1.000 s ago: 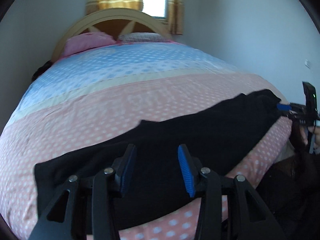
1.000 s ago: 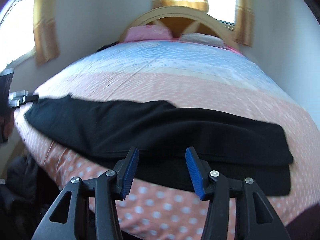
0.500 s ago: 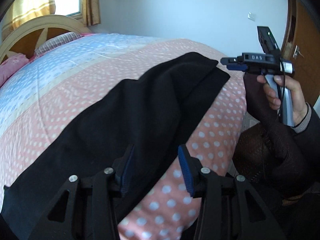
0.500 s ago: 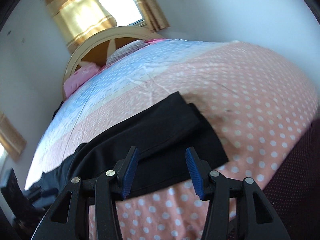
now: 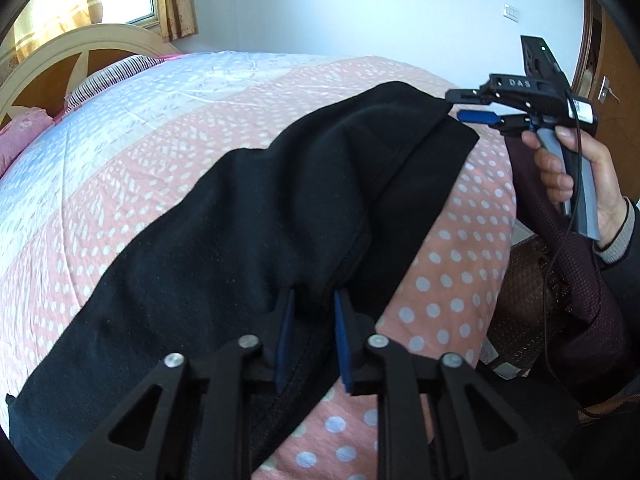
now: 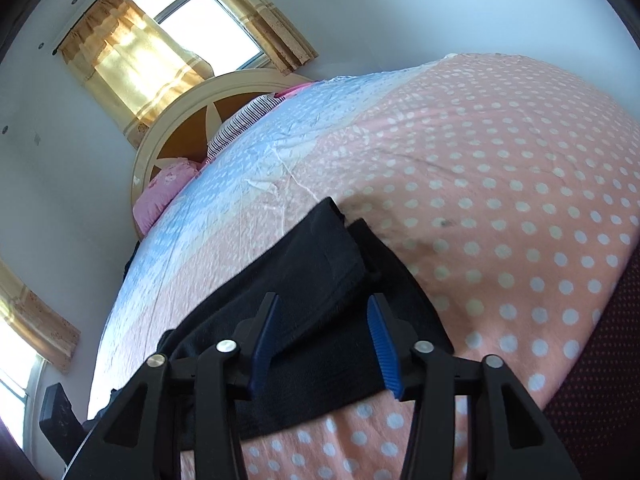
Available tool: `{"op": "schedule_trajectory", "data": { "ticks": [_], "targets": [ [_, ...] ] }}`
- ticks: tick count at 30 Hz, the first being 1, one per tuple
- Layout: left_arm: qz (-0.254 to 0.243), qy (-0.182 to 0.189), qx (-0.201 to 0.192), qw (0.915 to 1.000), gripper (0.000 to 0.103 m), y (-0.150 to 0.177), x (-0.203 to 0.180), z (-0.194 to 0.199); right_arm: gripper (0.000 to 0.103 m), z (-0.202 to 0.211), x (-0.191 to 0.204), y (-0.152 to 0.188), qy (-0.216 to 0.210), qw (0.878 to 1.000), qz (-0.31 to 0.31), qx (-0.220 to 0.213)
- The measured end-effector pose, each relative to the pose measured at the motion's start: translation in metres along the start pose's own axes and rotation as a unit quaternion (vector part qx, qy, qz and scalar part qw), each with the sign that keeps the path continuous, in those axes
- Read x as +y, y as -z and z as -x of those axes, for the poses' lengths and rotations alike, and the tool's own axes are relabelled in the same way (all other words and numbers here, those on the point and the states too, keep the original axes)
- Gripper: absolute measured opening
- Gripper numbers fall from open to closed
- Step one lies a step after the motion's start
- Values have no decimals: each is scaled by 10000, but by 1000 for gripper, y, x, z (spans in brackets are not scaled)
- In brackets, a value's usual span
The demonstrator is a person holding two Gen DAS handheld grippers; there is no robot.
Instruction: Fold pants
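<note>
- The black pants (image 5: 280, 208) lie stretched along the near edge of the bed (image 5: 140, 152), folded lengthwise with one layer on top of the other.
- The left gripper (image 5: 312, 336) sits low over the near edge of the pants; its jaws are closing, dark cloth bunches up between the blue pads, and they look to be pinching it.
- The right gripper (image 6: 320, 344) hovers at the other end of the pants (image 6: 312, 280), by the squared-off hem; its jaws are closing too, wide apart with cloth below and between them, not pressing on it.
- From the left camera, the right gripper (image 5: 468, 106) is seen at the far corner of the pants, held by a hand (image 5: 576, 176) in a dark sleeve with a grey cuff.
- "DAS" is printed in white on top of that tool.
- The bedspread is pink with white dots near us and pale blue further up.
- A pink pillow (image 6: 164, 196) and a striped pillow (image 6: 240, 124) lean at the curved headboard (image 6: 180, 120).
- Yellow curtains (image 6: 132, 60) hang at a window behind it.
- A wooden door (image 5: 612, 80) and a wall switch (image 5: 512, 12) are off to the right.
- Dark reddish fabric (image 5: 560, 272) hangs by the bed's corner below the hand.
</note>
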State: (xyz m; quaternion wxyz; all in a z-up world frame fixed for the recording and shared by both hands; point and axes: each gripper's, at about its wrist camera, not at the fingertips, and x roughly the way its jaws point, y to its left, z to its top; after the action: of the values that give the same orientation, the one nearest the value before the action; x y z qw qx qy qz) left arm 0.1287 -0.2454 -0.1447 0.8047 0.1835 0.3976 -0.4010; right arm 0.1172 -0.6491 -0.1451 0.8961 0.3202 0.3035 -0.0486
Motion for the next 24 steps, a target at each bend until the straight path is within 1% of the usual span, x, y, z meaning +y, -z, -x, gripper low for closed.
{"op": "schedule_trajectory", "data": {
  "ticks": [1, 2, 3, 4, 5, 6, 10, 12, 14, 17, 20, 22, 24],
  "targets": [
    [-18, -28, 14, 10000, 17, -1, -1, -1, 35, -3, 1, -2, 22, 10000, 17, 7],
    [-70, -83, 24, 9999, 17, -2, -4, -3, 18, -6, 3, -3, 33, 10000, 64, 26],
    [-142, -158, 27, 9998, 16, -2, -6, -3, 10, -8, 5, -3, 32, 9999, 119, 44],
    [-212, -217, 33, 9995, 15, -2, -9, -5, 9, -8, 7, -4, 16, 9999, 163, 31],
    [-274, -278, 29, 9992, 10, -3, -12, -6, 6, -7, 10, -4, 8, 9998, 220, 8],
    [-289, -338, 12, 9990, 5, -3, -12, -5, 5, -5, 14, -4, -2, 9995, 329, -31],
    [-302, -443, -232, 9983, 4, -5, -9, 8, 5, 16, 24, -6, -207, 9977, 553, -334],
    [-138, -229, -339, 9991, 4, -8, -3, 19, 5, 29, 25, -8, -284, 9967, 592, -472],
    [13, -19, -400, 9992, 4, -9, 3, 27, 5, 38, 19, -6, -178, 9968, 564, -545],
    [105, 208, -309, 9993, 4, -4, 3, 25, 5, 39, 0, 3, -84, 9982, 429, -400],
    [75, 239, -206, 9995, 4, 4, -2, 16, 5, 30, -21, 12, 49, 9996, 245, -115],
    [97, 294, -133, 9994, 4, 7, -5, 11, 5, 25, -30, 13, 176, 9997, 153, -72],
    [99, 327, -117, 9993, 4, 7, -7, 9, 5, 25, -31, 12, 108, 9999, 96, -66]
  ]
}}
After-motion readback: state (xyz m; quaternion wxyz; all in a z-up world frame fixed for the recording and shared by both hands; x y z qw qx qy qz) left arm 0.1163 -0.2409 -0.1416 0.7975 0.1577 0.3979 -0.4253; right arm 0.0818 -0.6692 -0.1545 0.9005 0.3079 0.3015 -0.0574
